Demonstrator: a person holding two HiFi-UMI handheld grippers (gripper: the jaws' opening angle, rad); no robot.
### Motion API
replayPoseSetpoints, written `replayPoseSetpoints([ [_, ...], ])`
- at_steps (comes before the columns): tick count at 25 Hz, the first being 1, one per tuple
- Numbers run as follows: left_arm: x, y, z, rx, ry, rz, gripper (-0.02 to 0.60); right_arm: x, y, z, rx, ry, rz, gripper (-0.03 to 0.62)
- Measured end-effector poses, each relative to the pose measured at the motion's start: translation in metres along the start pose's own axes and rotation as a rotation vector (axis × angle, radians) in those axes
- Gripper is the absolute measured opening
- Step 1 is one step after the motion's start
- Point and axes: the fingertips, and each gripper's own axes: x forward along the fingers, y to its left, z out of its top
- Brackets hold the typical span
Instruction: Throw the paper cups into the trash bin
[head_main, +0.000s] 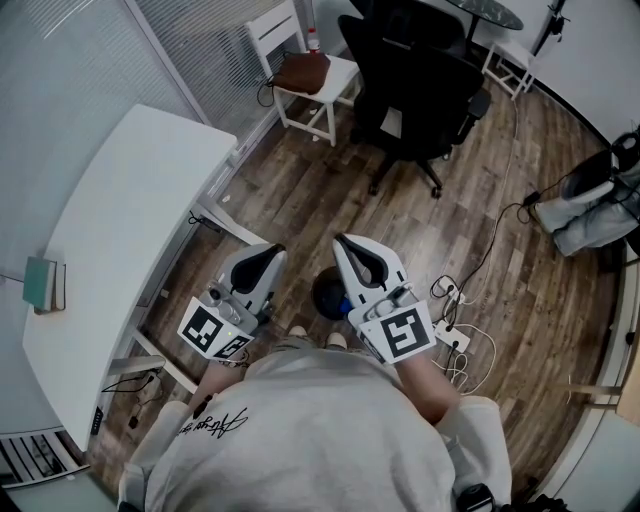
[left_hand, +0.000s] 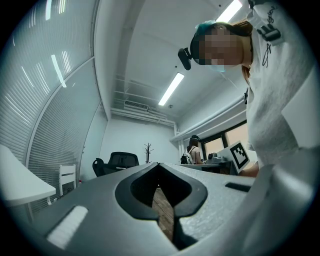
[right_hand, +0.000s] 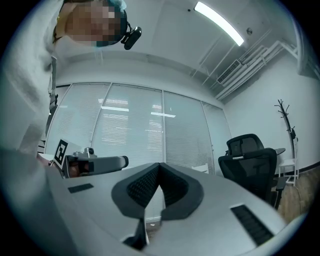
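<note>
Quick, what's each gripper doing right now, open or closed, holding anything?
Left gripper: closed, holding nothing.
Right gripper: closed, holding nothing.

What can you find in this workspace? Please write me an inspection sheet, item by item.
Surface: white table at the left; wood floor below.
Job's things: no paper cups seen; a dark round thing with some blue lies on the floor between the grippers, perhaps the bin, cannot tell.
Clutter: book on the table; brown bag on the white chair.
Grippers: left gripper and right gripper both shut, nothing between the jaws.
Cables: cables and a power strip on the floor at the right.
Surroundings: black office chair; window blinds.
</note>
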Motion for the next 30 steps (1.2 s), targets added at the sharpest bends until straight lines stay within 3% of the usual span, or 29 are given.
replayPoseSetpoints([
  [12,0.001,-0.001,0.001,0.002,0.005,0.006,0.003,0.002,0.004,-0.008,-0.03,0.041,0.021,0.009],
  [30,-0.005,-0.002,-0.008,-0.003,0.022,0.04,0.003,0.003,0.007,-0.021,0.009,0.054,0.054,0.009],
])
